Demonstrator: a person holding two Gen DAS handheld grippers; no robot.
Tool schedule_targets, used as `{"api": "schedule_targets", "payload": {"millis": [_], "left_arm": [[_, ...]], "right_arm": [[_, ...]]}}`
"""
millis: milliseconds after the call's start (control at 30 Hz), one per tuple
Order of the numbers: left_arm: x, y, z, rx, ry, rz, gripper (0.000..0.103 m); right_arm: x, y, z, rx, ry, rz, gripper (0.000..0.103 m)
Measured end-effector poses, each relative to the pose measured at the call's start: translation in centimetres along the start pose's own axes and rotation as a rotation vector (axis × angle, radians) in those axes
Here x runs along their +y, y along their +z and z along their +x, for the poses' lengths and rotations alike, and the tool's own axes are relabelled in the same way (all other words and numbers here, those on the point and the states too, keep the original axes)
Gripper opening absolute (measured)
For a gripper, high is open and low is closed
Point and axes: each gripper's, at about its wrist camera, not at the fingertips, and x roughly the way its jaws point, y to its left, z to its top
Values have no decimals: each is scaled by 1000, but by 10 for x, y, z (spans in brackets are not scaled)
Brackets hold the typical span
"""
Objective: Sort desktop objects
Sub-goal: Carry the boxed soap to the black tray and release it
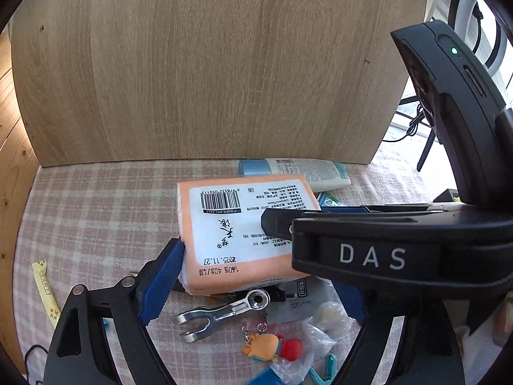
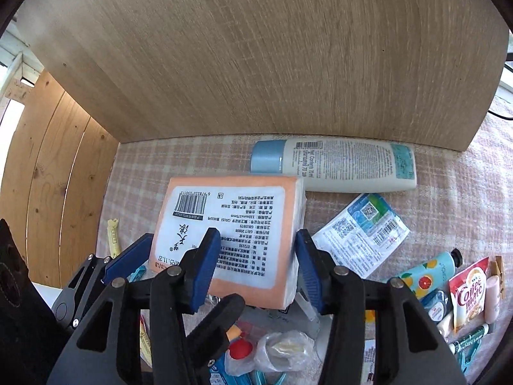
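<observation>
An orange-and-white tissue pack [image 1: 224, 224] [image 2: 231, 234] lies label up on the checked cloth, its near edge resting on clutter. My right gripper [image 2: 256, 237] straddles the pack's right part. Its left blue pad [image 2: 205, 269] lies over the label and its right pad [image 2: 307, 269] sits at the pack's right side, with no dent showing in the pack. In the left wrist view the right gripper [image 1: 298, 215] and its black body cover the pack's right end. My left gripper [image 1: 256, 256] reaches around the pack. Its left pad [image 1: 160, 279] touches the pack's left edge; the other pad is mostly hidden.
A white lotion bottle [image 2: 336, 166] lies against the upright wooden board [image 2: 256, 64]. A printed sachet [image 2: 362, 234], a hand cream tube [image 2: 426, 272] and a coffee creamer packet [image 2: 469, 292] lie right. Nearer: a metal tool [image 1: 221, 314], a toy keychain [image 1: 272, 346], a yellow stick packet [image 1: 45, 288].
</observation>
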Motion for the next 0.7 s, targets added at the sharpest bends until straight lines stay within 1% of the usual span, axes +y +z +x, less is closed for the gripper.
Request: {"api": "schedule_targets", "payload": {"millis": [133, 233, 333, 400, 533, 700], "left_arm": [[-9, -3, -16, -12, -14, -4, 85], [-23, -7, -29, -29, -22, 19, 86], [-40, -10, -38, -41, -26, 41, 86], [-51, -12, -45, -45, -45, 52, 85], [-90, -15, -57, -68, -84, 112, 86], [-154, -18, -62, -69, -167, 199, 86]], "right_arm": [[-2, -12, -16, -15, 17, 2, 48], [-2, -21, -34, -51, 7, 0, 48], [-10, -33, -57, -80, 3, 6, 48], [-18, -42, -71, -102, 5, 19, 48], [-41, -58, -110, -160, -16, 44, 48], [-91, -86, -166, -236, -59, 118, 48]]}}
